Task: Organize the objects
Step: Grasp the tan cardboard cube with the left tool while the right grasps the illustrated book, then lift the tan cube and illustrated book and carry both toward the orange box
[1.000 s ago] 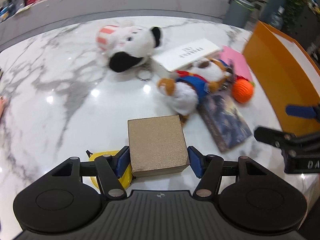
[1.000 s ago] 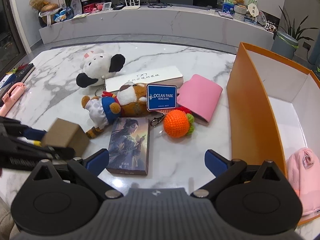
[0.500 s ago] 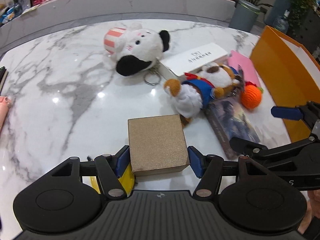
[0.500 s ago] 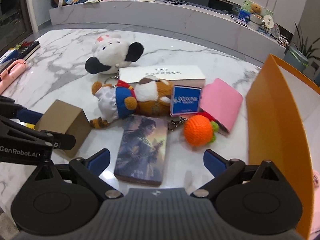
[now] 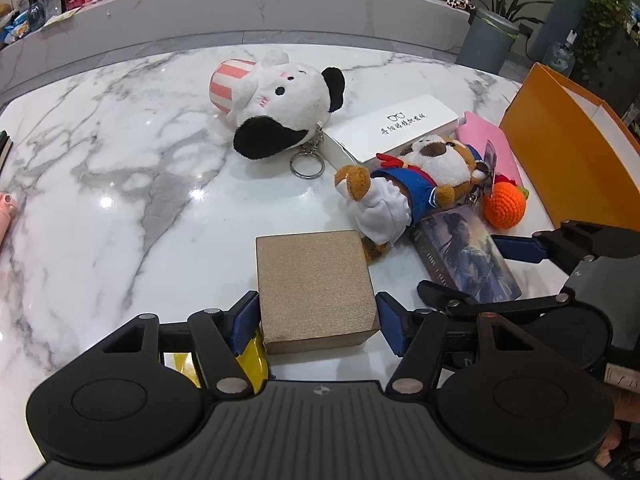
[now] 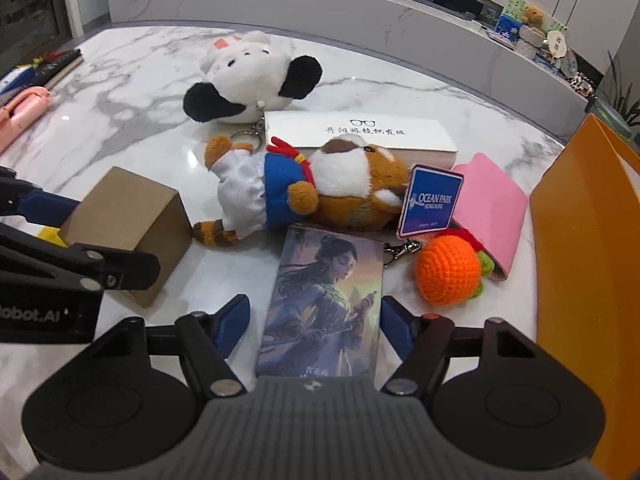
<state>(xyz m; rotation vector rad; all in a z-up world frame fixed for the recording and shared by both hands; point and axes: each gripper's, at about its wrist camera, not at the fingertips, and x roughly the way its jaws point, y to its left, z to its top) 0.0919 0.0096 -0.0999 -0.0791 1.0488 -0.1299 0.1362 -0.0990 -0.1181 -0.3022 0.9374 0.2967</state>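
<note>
My left gripper [image 5: 318, 320] is shut on a brown cardboard cube [image 5: 316, 280], its blue pads against the cube's two sides just above the marble table [image 5: 120, 184]. In the right wrist view the same cube [image 6: 128, 216] shows at the left. My right gripper [image 6: 316, 320] hangs low over an illustrated card box [image 6: 324, 296] that lies flat. Its jaws are closing, with the card box between them. A gap still shows beside the left pad. In the left wrist view the right gripper's fingers [image 5: 516, 248] straddle the card box [image 5: 464, 252].
Behind the card box lie a brown plush in blue clothes [image 6: 320, 188], a black-and-white plush [image 6: 252, 80], a white glasses box [image 6: 360, 132], a pink case [image 6: 492, 200] and an orange crochet ball [image 6: 448, 272]. An orange bin [image 6: 584, 248] stands right. Something yellow [image 5: 248, 356] lies under the left gripper.
My right gripper moved left and down over the card box, and its jaws narrowed around it. The left gripper kept still with the cube held.
</note>
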